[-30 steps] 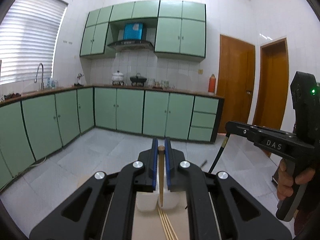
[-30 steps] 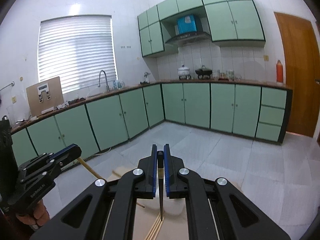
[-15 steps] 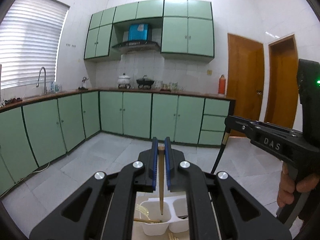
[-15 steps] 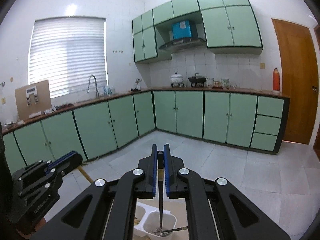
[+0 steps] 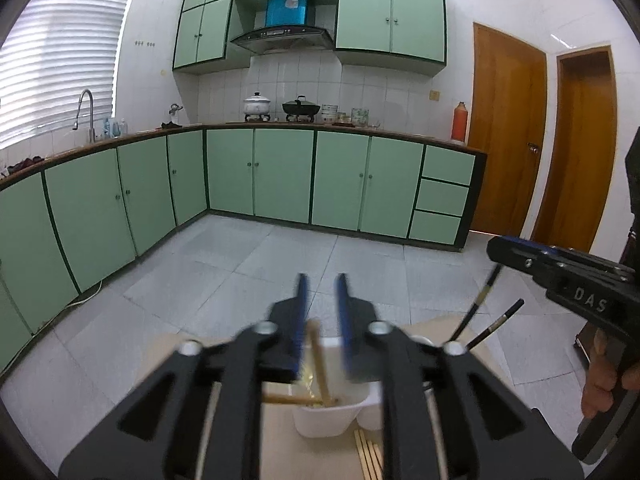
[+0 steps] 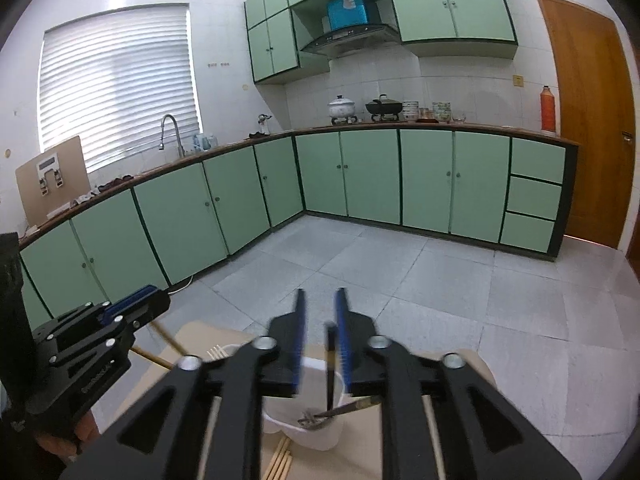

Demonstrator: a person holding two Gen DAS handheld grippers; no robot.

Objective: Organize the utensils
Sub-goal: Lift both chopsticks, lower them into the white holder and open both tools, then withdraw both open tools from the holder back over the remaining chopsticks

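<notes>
Two claws (image 5: 320, 312) (image 6: 320, 324); two white cups (image 5: 328, 416); two black chopsticks (image 5: 480, 300); two doors (image 5: 504, 132); one tap (image 5: 86, 114).

Pale green base cabinets (image 6: 424, 180) with dark trim run in an L under a brown countertop (image 6: 400, 127), with matching wall cabinets (image 5: 390, 16) flanking a range hood (image 5: 282, 36). White tiled walls (image 5: 500, 0) meet a grey tiled floor (image 6: 460, 300). Daylight filters through a blinded window (image 6: 116, 88); two wooden doors (image 5: 506, 132) stand at the right.
</notes>
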